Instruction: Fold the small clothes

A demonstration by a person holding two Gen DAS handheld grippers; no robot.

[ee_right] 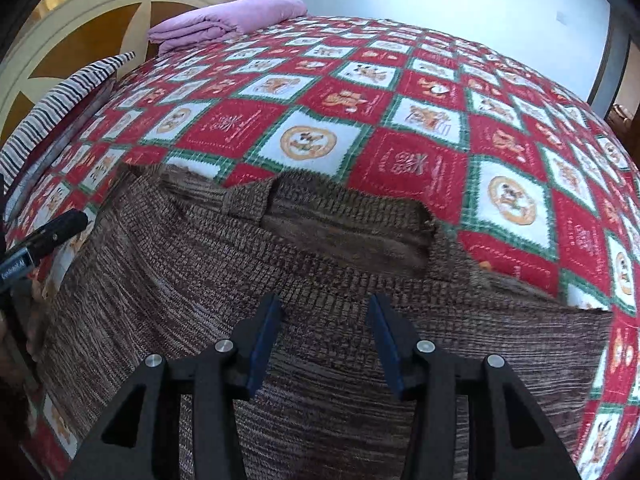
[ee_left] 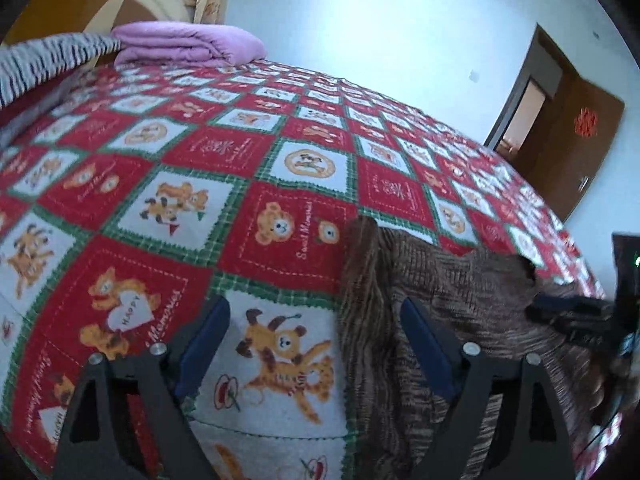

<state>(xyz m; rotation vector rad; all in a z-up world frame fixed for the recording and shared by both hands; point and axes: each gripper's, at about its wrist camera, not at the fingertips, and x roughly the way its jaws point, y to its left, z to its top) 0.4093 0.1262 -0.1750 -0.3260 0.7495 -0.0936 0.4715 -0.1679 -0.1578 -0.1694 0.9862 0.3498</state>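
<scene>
Both grippers gape empty: left gripper [ee_left: 314, 326] straddles the brown ribbed knit garment's [ee_right: 320, 280] edge at lower centre, right gripper [ee_right: 324, 320] hovers mid-cloth on the red teddy-bear bedspread [ee_right: 420, 120], likely poised for folding.

One brown knitted garment [ee_right: 320, 280] is counted on one bed, which is covered by one red, white and green teddy-bear bedspread [ee_left: 248, 152]. One folded purple blanket [ee_right: 228, 20] and one striped pillow [ee_right: 60, 100] are seen at the far end. Two grippers are counted: the left gripper [ee_left: 314, 316] and the right gripper [ee_right: 325, 312]. One brown door [ee_left: 576, 136] is visible.
</scene>
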